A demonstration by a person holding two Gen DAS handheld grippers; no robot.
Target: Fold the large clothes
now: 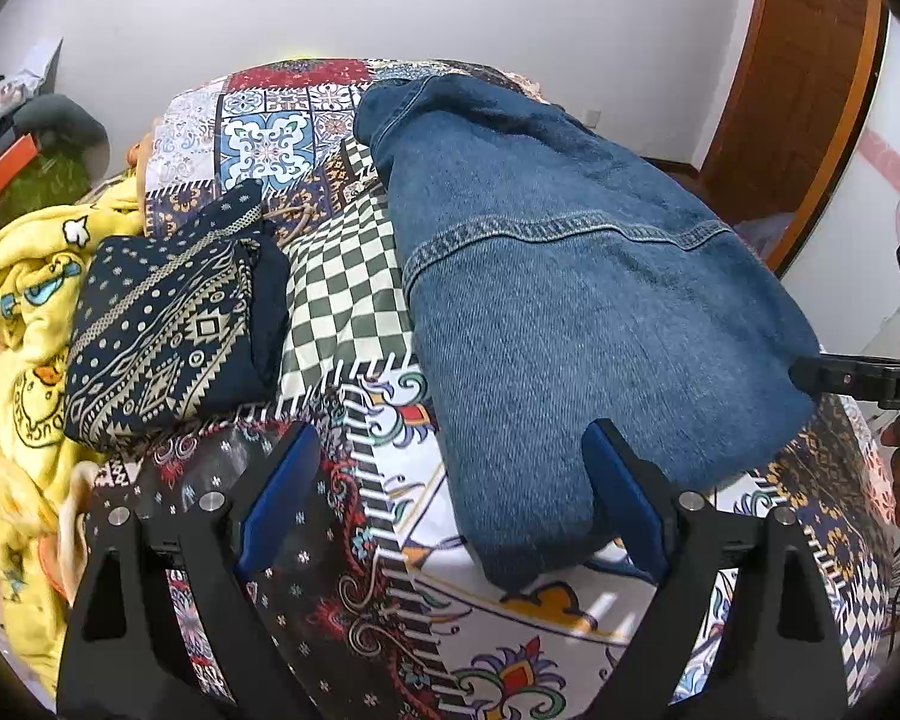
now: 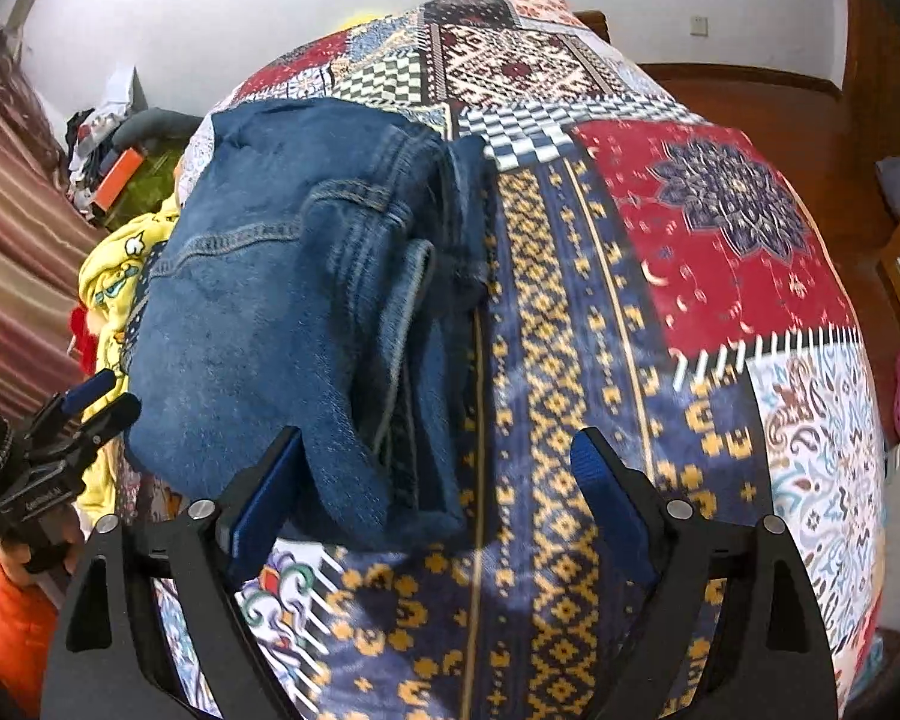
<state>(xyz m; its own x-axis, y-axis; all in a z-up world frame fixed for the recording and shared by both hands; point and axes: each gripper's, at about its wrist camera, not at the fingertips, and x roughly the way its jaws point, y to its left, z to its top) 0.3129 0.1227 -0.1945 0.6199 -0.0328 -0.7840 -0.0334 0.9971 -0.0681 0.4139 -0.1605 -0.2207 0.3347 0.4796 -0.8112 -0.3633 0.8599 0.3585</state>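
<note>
Folded jeans lie on patchwork bedspread, ahead of both tools. Left gripper spread, right finger against denim edge. Right gripper spread, jeans at left finger. Folded navy patterned garment ahead-left of left gripper.

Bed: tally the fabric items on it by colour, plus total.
Blue denim: 1, the folded jeans
Navy with cream print: 1, the folded garment
Yellow cartoon print: 1, the crumpled blanket
Multicolour patchwork: 1, the bedspread
Total: 4
</note>
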